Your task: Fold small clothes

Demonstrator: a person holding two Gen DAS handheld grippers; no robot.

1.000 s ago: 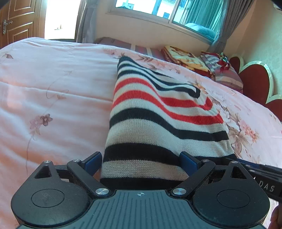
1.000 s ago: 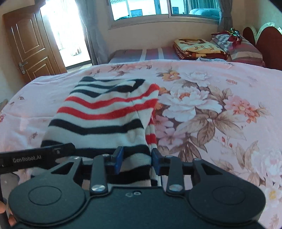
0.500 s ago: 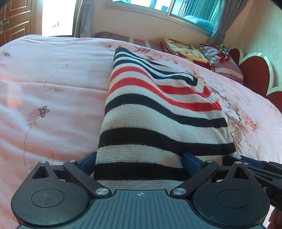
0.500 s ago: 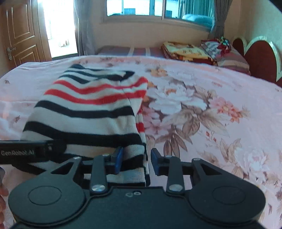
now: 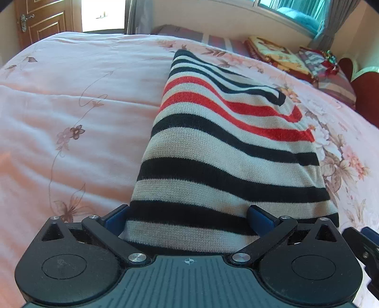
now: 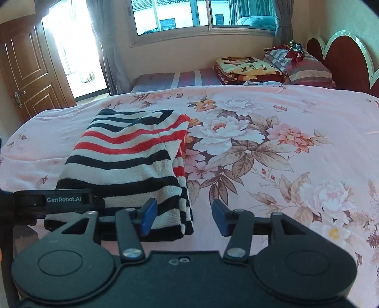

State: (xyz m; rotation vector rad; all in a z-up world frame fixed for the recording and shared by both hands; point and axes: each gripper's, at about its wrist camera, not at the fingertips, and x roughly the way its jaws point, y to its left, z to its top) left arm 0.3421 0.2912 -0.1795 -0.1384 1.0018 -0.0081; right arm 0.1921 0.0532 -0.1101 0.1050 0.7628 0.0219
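A small knit garment with black, cream and red stripes (image 5: 222, 151) lies folded on the pink floral bedspread (image 5: 71, 106). My left gripper (image 5: 187, 219) is open, its blue fingers wide apart on either side of the garment's near edge. The garment also shows in the right wrist view (image 6: 128, 161). My right gripper (image 6: 183, 216) is open at the garment's near right corner, with the left finger over the cloth and the right finger over bare bedspread (image 6: 272, 165). The left gripper's body (image 6: 47, 201) shows at the left of that view.
Folded blankets (image 6: 246, 70) and striped pillows (image 6: 305, 67) lie at the head of the bed by the red headboard (image 6: 343, 59). A wooden door (image 6: 26, 78) and a window (image 6: 201, 14) are beyond the bed.
My right gripper has opened and let go of the garment's corner. Both grippers have drawn back a little; the garment now lies flat on the bed.
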